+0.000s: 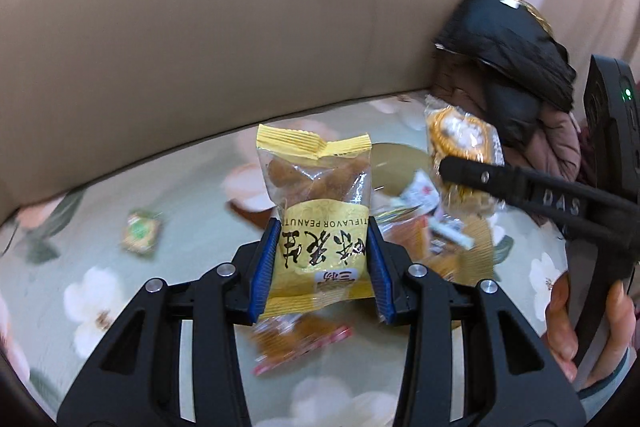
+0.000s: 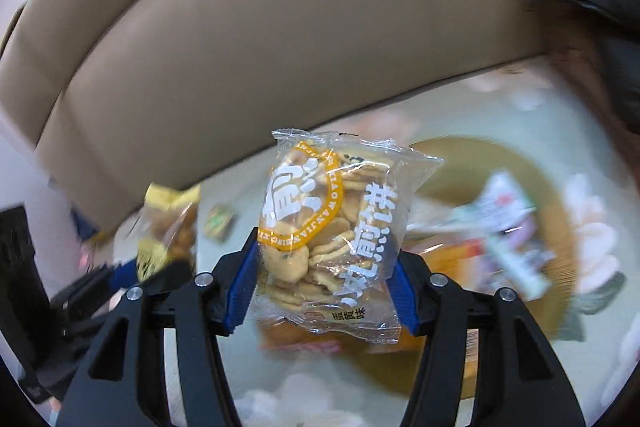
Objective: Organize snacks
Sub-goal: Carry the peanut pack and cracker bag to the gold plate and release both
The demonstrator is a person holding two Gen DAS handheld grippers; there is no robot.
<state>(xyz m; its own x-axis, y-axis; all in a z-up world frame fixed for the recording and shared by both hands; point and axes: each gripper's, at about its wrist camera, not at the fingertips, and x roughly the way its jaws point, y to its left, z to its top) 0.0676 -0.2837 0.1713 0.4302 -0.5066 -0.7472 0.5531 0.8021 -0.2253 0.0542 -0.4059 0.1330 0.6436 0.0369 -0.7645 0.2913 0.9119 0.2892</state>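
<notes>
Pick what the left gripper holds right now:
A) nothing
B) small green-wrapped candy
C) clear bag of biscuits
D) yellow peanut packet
D: in the left wrist view the left gripper's blue pads clamp the yellow peanut packet, lifted off the floral cloth; the biscuit bag is in the right gripper.

- Rear boundary: the beige sofa backrest (image 1: 200,47) closes off the whole far side of the floral seat cover (image 1: 80,227); no passage beyond it.
- Right rear corner: a pile of dark jackets (image 1: 508,67) fills it.
- Centre right: the round golden tray (image 2: 560,227) holds a heap of snack packets (image 2: 504,227); its near-left rim is bare.
- Left: open seat surface, interrupted only by a small green-wrapped sweet (image 1: 141,231).
- Near centre: an orange packet (image 1: 300,341) lies on the seat directly below the grippers.
- Each gripper, with its held packet, stands close beside the other, narrowing sideways travel.
</notes>
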